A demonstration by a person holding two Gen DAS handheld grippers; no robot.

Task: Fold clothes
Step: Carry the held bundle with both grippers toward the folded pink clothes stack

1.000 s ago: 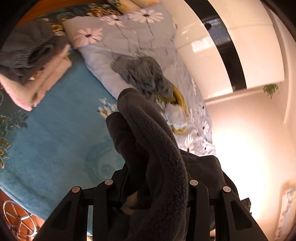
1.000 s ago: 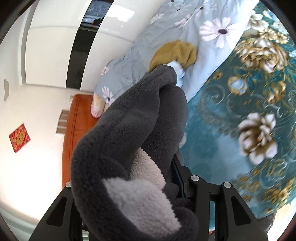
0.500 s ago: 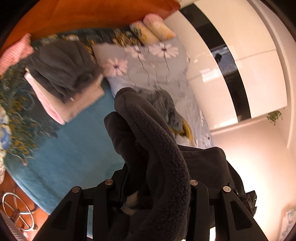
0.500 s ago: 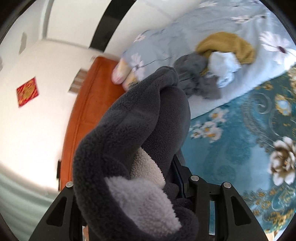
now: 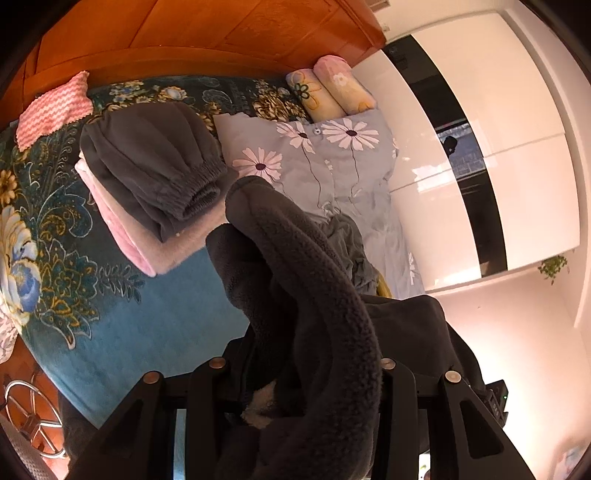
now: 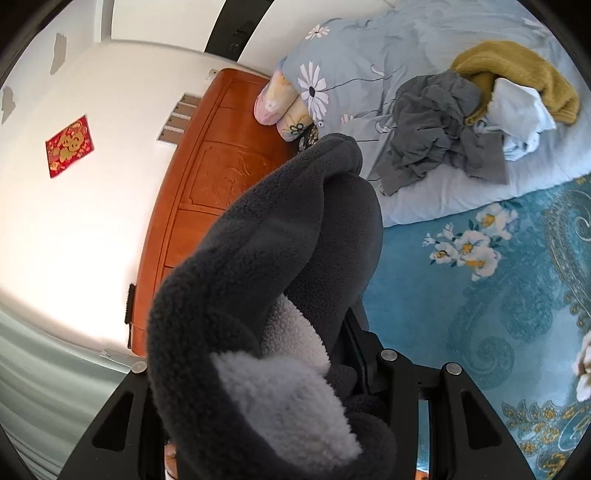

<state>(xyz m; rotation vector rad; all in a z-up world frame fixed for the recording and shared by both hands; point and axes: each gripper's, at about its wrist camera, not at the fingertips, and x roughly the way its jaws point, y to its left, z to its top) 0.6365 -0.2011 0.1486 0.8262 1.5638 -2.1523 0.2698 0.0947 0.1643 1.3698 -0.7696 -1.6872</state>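
Both views have swung toward the headboard [image 5: 184, 33], fleece [image 5: 314, 295] still gripped.

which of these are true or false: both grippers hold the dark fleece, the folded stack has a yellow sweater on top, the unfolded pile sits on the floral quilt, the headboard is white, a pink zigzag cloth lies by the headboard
1. Both the left gripper and the right gripper hold the dark fleece. True.
2. The folded stack has a yellow sweater on top. False: grey trousers lie on top of pink folded items.
3. The unfolded pile sits on the floral quilt. True.
4. The headboard is white. False: it is orange-brown wood.
5. A pink zigzag cloth lies by the headboard. True.
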